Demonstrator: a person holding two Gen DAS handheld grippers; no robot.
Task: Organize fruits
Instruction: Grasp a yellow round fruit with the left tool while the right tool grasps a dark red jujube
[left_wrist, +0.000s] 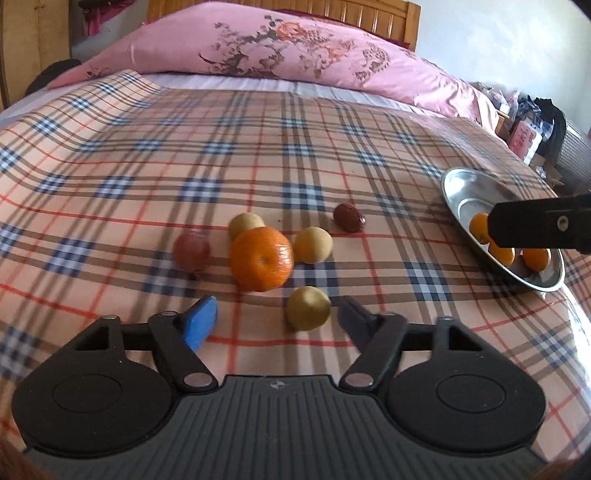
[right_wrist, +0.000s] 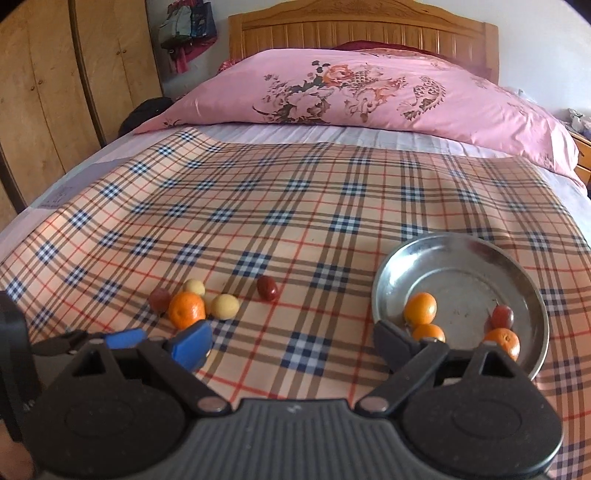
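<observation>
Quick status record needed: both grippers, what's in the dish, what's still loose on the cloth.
left gripper: open, empty, low over the loose fruit
right gripper: open, empty
metal dish: three small oranges, one reddish fruit
plaid cloth: large orange, three yellow fruits, purple-red fruit, dark red date

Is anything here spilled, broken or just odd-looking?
Nothing spilled or damaged. Loose fruit, including a large orange and a dark red date, lies on the plaid cloth, apart from the metal plate holding other fruit.
</observation>
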